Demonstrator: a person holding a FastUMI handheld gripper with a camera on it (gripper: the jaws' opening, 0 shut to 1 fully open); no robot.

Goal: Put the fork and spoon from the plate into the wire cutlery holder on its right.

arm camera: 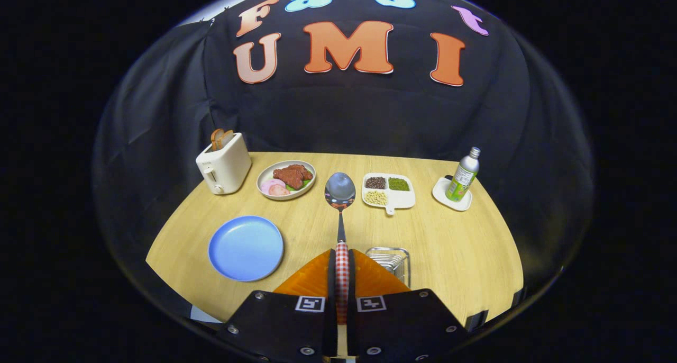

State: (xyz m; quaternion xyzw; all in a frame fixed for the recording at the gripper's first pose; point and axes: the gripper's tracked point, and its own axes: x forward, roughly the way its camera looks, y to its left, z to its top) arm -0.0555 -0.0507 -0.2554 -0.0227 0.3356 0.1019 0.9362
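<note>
A: Your gripper (342, 278) is clenched on the spoon (340, 193), bowl pointing far.

B: Swing right over the wire holder (390, 260), tip it upright, lower, then release.

This is a test booth made to look like a dining table, not a real home. A black cloth wall (338, 119) hangs close behind a round wooden table (455, 246), with no room around it. On the table at 12 o'clock sit breakfast things: a toaster (223, 164) with bread, a plate of food (286, 179), a tray of beans (389, 190) and a bottle (463, 175) on a small white dish.
</note>
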